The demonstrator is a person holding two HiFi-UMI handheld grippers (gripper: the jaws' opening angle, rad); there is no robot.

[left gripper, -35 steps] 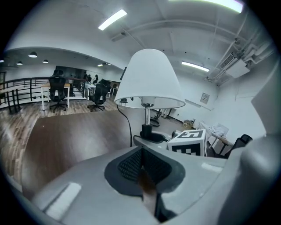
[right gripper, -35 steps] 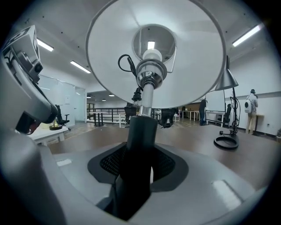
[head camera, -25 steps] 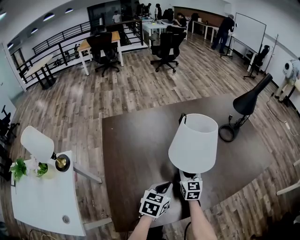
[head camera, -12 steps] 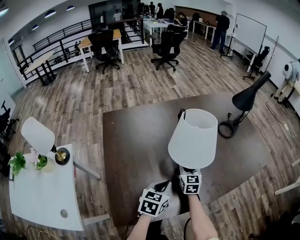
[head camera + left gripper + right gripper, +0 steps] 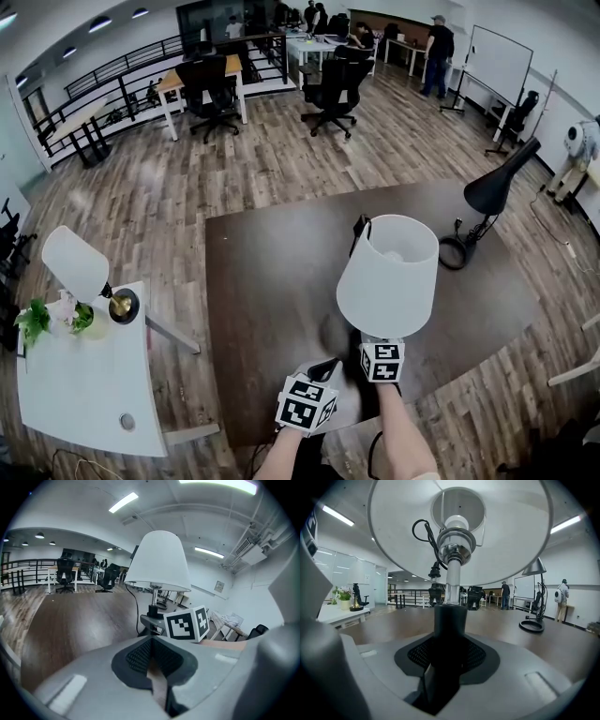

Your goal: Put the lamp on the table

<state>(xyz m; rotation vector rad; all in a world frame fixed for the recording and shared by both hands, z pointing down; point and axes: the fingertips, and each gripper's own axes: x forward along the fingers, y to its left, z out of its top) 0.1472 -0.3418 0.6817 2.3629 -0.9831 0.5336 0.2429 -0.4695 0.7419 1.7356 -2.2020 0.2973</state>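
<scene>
A lamp with a white cone shade (image 5: 387, 275) stands upright over the near right part of the dark brown table (image 5: 272, 272). My right gripper (image 5: 377, 345) is shut on the lamp's black lower stem (image 5: 450, 620), under the shade (image 5: 459, 527). The lamp's base is hidden. Its black cord (image 5: 132, 597) hangs from the top down to the table behind. My left gripper (image 5: 326, 372) is shut on nothing, just left of the right one at the table's near edge. In the left gripper view, the shade (image 5: 159, 562) rises ahead of the left gripper (image 5: 152, 660), slightly to its right.
A black desk lamp (image 5: 492, 192) with a ring base stands at the table's far right. A white side table (image 5: 84, 394) at the left carries a small lamp (image 5: 80, 267) and a plant (image 5: 37, 319). Office chairs (image 5: 333, 89), desks and people are far behind.
The lamp and both grippers have barely shifted, the shade sitting a touch further from me. A person in the background has walked left.
</scene>
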